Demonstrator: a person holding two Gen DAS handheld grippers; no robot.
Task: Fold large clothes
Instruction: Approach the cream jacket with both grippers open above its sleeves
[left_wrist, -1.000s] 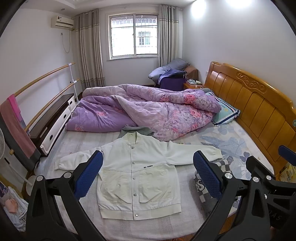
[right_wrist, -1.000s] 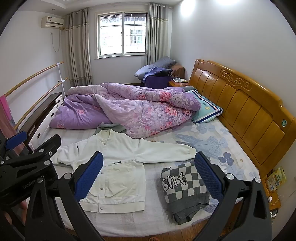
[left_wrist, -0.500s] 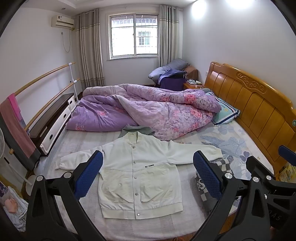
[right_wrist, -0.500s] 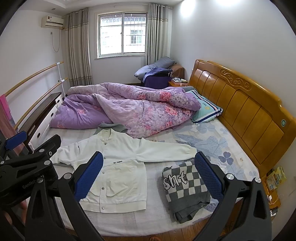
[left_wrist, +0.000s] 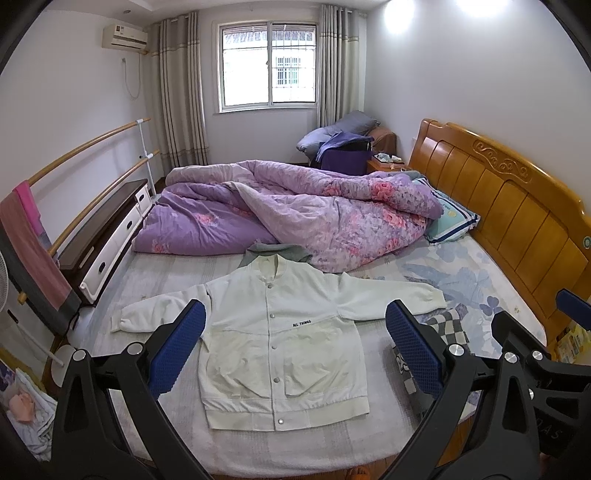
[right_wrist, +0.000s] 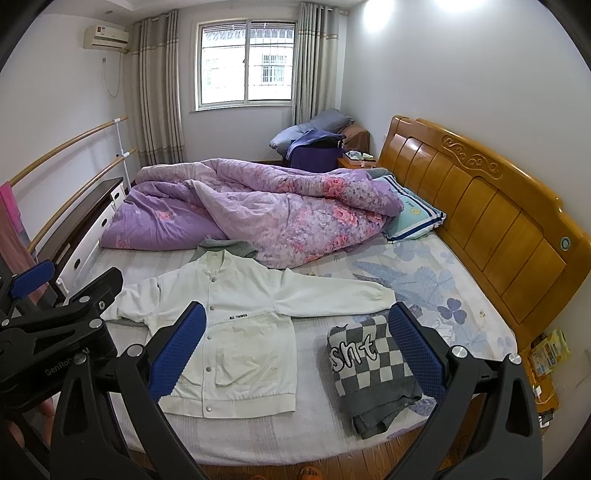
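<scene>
White jacket (left_wrist: 280, 332) is laid flat, buttoned, sleeves spread, on the bed (left_wrist: 461, 280) ahead of both tongs, ready for folding. Left tongs (left_wrist: 295, 347) and right tongs (right_wrist: 295, 347) are held wide apart, empty. Checkered knit (right_wrist: 369, 365) is parked beside, likely done.

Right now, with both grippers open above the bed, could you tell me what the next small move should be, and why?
Probably lower the left gripper toward the cuff of the white jacket on its side. The jacket lies flat, buttoned, sleeves spread wide, nothing folded yet, and both the left and the right gripper are open and off the fabric. The checkered garment beside it already looks folded.
</scene>
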